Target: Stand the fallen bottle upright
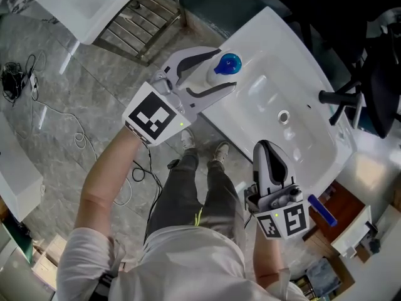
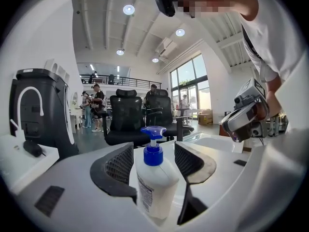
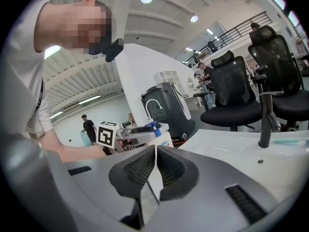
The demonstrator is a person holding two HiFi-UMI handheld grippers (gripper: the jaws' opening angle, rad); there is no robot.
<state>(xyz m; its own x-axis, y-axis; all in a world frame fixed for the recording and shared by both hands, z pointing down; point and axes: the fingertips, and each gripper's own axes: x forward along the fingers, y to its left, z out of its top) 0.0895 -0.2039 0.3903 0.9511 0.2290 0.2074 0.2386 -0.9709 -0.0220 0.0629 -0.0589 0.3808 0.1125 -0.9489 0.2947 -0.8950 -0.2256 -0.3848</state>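
Note:
A white bottle with a blue pump top [image 1: 225, 66] stands upright on the near left corner of the white washbasin [image 1: 294, 74]. My left gripper [image 1: 227, 69] reaches in from the left with a jaw on either side of it. In the left gripper view the bottle [image 2: 153, 178] sits between the ribbed pads [image 2: 120, 163], and a narrow gap shows on each side, so that gripper [image 2: 153, 151] is open. My right gripper [image 1: 266, 145] hangs at the basin's front edge, apart from the bottle. Its jaws meet in the right gripper view [image 3: 155, 151], with nothing between them.
A black tap [image 1: 338, 99] and a drain hole [image 1: 283, 116] lie in the basin to the right. A metal rack [image 1: 144, 24] stands on the floor at the back left. Black office chairs [image 2: 128, 117] and a dark machine [image 2: 38, 115] stand beyond the basin.

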